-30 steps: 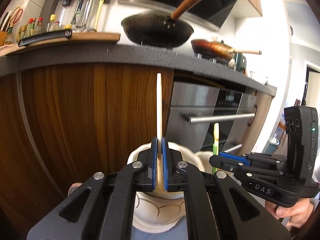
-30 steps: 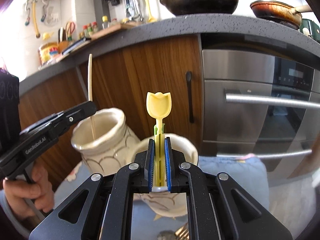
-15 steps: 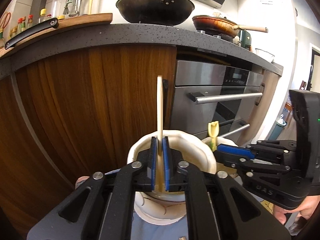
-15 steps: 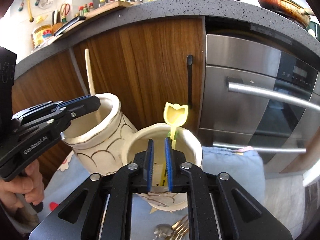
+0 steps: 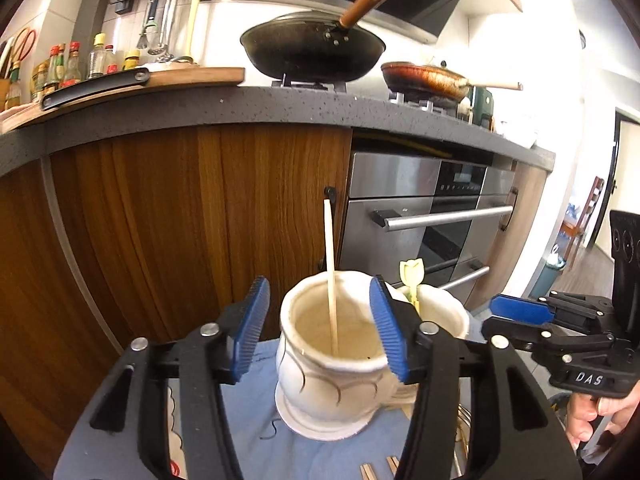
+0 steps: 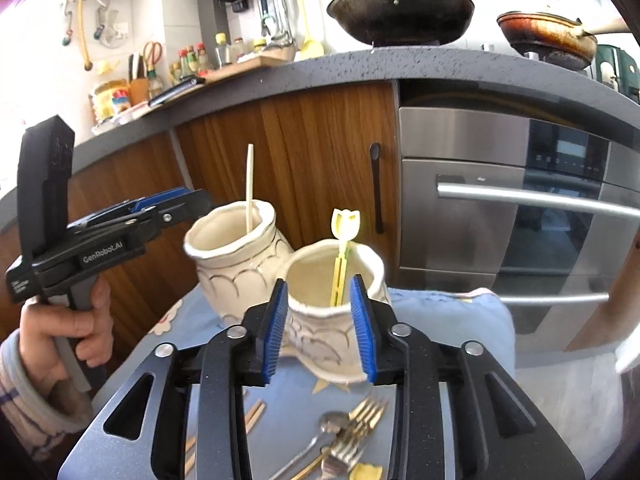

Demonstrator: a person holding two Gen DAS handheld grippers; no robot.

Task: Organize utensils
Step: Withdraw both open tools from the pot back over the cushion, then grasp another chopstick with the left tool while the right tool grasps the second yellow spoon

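Two cream ceramic jars stand on a blue cloth (image 6: 448, 316). The left jar (image 5: 332, 364) (image 6: 236, 256) holds a pale wooden chopstick (image 5: 331, 280) (image 6: 250, 188). The right jar (image 6: 332, 300) holds a yellow tulip-topped utensil (image 6: 344, 252) (image 5: 412, 280). My left gripper (image 5: 320, 332) is open and empty, its blue pads either side of the left jar's mouth. My right gripper (image 6: 320, 328) is open and empty around the right jar. Forks and a spoon (image 6: 344, 436) and wooden chopsticks (image 6: 252, 416) lie loose on the cloth below.
Wooden cabinet doors (image 5: 180, 220) and a steel oven (image 6: 520, 208) stand close behind the jars. A grey counter (image 5: 280, 108) above carries a wok, a pan and a cutting board. The other hand-held gripper shows at the side of each view.
Both grippers have opened and let go: the chopstick now stands in the left jar, the yellow utensil in the right jar. Both grippers have pulled back a little.
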